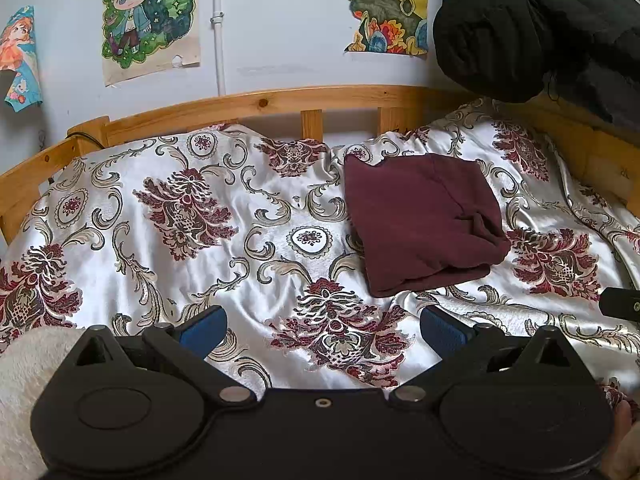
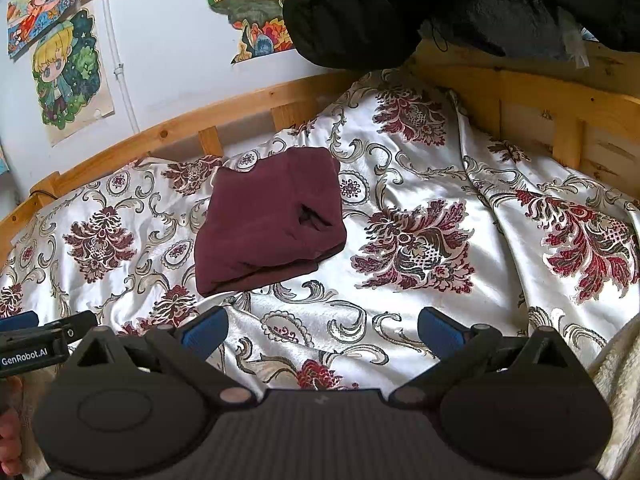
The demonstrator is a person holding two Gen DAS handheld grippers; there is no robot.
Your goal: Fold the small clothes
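A small maroon garment [image 1: 420, 220] lies folded into a thick rectangle on the floral bedspread; in the right wrist view it [image 2: 272, 220] sits left of centre. My left gripper [image 1: 322, 326] is open and empty, held back from the garment's near edge. My right gripper [image 2: 322, 326] is open and empty, to the near right of the garment. The left gripper's tip [image 2: 36, 336] shows at the left edge of the right wrist view, and the right gripper's tip [image 1: 620, 304] shows at the right edge of the left wrist view.
The silver and maroon floral bedspread [image 1: 200, 220] covers the bed. A wooden rail [image 1: 260, 104] runs along the far side and the right [image 2: 560, 112]. A black padded jacket [image 1: 540, 28] hangs over the far right corner. Drawings [image 1: 148, 16] hang on the wall.
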